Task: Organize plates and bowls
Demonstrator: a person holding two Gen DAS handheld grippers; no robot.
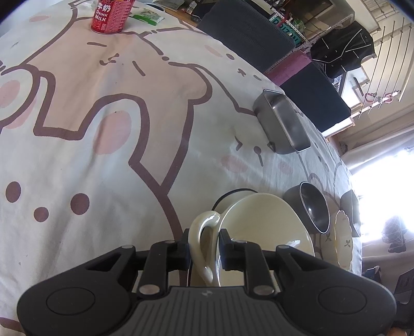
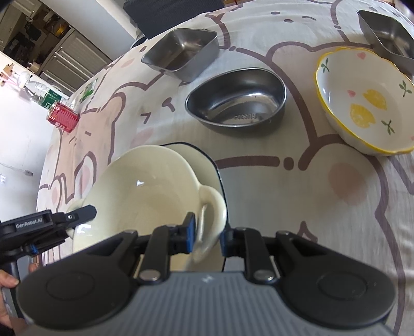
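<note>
A cream bowl (image 1: pixel 264 227) with a loop handle on each side sits over a dark-rimmed white plate (image 2: pixel 209 165) on the cartoon-print cloth. My left gripper (image 1: pixel 204 245) is shut on one handle (image 1: pixel 201 232), with a finger on each side of the loop. In the right wrist view that gripper (image 2: pixel 80 214) shows at the bowl's left rim. My right gripper (image 2: pixel 207 236) is shut on the opposite handle (image 2: pixel 213 206), its blue pads against the loop. Whether the cream bowl (image 2: pixel 145 191) rests on the plate or hangs just above it, I cannot tell.
Beyond the bowl stand an oval steel bowl (image 2: pixel 238 100), a rectangular steel tin (image 2: pixel 181 51), a lemon-patterned bowl (image 2: pixel 362 103) and another steel container (image 2: pixel 385 33). A red milk can (image 1: pixel 111 15) stands at the far side. A person's hand (image 2: pixel 7 281) holds the left gripper.
</note>
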